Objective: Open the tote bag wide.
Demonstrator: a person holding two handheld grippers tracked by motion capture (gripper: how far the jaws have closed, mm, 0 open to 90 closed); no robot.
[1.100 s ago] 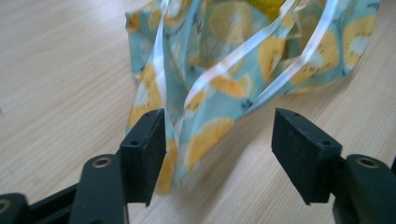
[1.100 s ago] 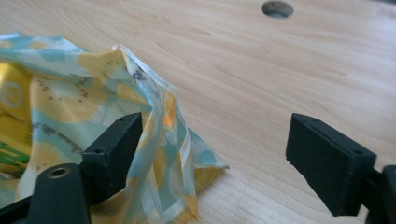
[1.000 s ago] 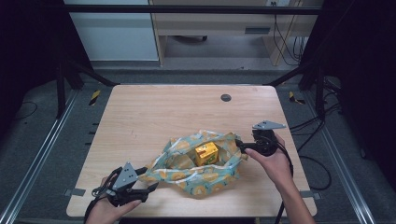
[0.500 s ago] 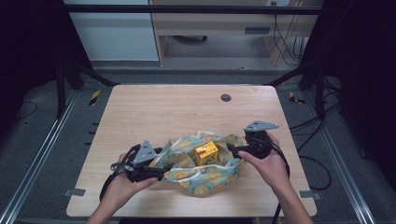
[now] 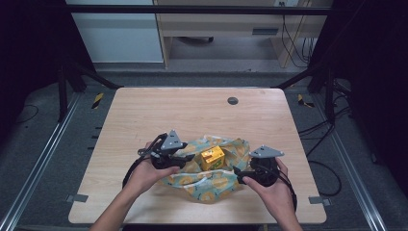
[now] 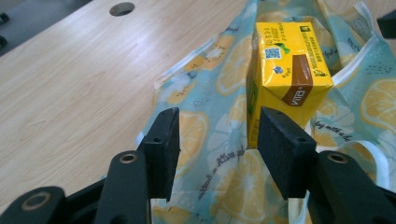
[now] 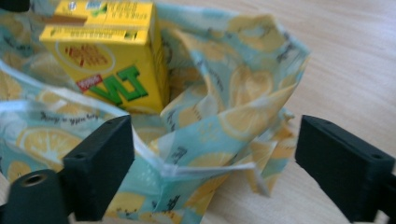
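On the pale wooden table (image 5: 144, 115), a light-blue cloth bag printed with orange and lemon slices (image 5: 211, 180) lay crumpled near the front edge, and a small yellow drink carton (image 5: 212, 157) stood upon it, between the two grippers.

At the left, the left gripper (image 5: 185, 158) was held over the bag's left edge. Its jaws had just been closing and were seen half open; in the left gripper view the bag's fabric (image 6: 210, 154) lay between them, with no pad pressed on it. The carton (image 6: 285, 74) stood just beyond the right-hand jaw, apparently not touched, though the gap could not be judged with certainty. "VITA" was read upside down on the carton's brown band, beside a QR code and small illegible print.

At the right, the right gripper (image 5: 239, 172) was held at the bag's right side. Its jaws had just been opening and stood wide apart; in the right gripper view a bunched fold of the bag with its white drawstring (image 7: 210, 168) lay between them, ungripped. The carton (image 7: 112, 65) stood beyond, bearing large green letters, seemingly "VLT".
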